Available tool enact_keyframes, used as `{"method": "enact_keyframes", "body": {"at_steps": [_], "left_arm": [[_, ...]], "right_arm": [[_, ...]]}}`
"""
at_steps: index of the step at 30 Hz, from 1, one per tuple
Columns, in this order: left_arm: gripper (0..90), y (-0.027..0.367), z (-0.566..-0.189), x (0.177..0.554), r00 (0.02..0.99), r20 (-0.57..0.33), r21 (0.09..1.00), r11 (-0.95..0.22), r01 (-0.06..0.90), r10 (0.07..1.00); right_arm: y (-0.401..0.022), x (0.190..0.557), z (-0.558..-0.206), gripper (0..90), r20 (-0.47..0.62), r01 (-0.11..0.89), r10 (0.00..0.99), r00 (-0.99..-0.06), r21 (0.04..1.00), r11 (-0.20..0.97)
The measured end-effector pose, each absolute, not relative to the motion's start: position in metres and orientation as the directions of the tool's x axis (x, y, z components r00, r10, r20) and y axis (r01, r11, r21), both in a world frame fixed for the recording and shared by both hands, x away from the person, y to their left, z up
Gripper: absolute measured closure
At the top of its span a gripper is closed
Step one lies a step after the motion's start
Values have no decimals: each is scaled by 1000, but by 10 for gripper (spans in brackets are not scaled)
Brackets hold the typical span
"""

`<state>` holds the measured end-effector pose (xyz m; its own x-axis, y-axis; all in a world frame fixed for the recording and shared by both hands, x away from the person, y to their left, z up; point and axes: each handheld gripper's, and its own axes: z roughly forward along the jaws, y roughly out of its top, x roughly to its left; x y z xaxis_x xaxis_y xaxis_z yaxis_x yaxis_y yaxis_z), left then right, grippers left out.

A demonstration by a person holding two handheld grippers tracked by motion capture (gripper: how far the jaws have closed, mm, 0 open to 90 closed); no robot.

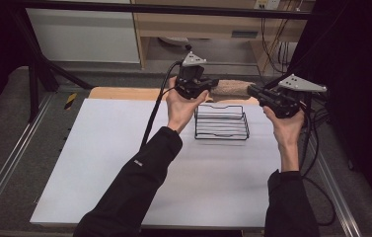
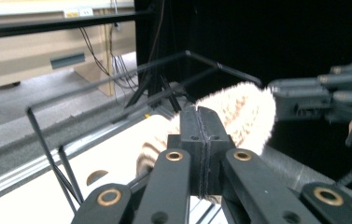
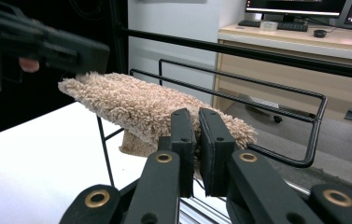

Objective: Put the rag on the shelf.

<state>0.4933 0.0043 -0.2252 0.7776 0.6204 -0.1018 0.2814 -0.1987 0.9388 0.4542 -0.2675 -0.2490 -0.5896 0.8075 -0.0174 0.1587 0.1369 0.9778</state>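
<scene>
Tan fleece: towel (image 1: 230, 89) stretched in the air between both grippers, above the far edge of the black wire rack (image 1: 221, 122) on the white surface (image 1: 99, 163).
Progress: towel lifted and spread; probably still to be lowered over or into rack.
Left gripper (image 2: 200, 122): jaws shut, pinching towel's left end.
Right gripper (image 3: 197, 128): jaws nearly closed, clamping towel's right end.

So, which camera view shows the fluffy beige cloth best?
The right gripper view: the fluffy beige cloth stretches across it, pile sharp. The left gripper view shows one overexposed end behind the fingers; the high view shows a distant strip between both grippers.
</scene>
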Motion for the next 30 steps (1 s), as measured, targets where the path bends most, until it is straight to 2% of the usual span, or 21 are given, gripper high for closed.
{"method": "enact_keyframes", "body": {"at_steps": [19, 22, 25, 30], "left_arm": [[900, 5, -247, 490, 795, -64, 927, -260, 272, 604], [900, 4, -250, 490, 794, -54, 925, -269, 268, 605], [900, 4, -253, 490, 794, -45, 925, -275, 262, 606], [900, 4, -258, 491, 790, -35, 921, -288, 264, 612]], "right_arm": [[-270, 445, -240, 754, 16, 174, 792, -610, 978, 114], [-269, 445, -238, 804, 20, 182, 789, -614, 976, 117], [-267, 447, -243, 900, 39, 234, 796, -604, 964, 130], [-268, 452, -260, 900, 66, 286, 808, -586, 949, 130]]}}
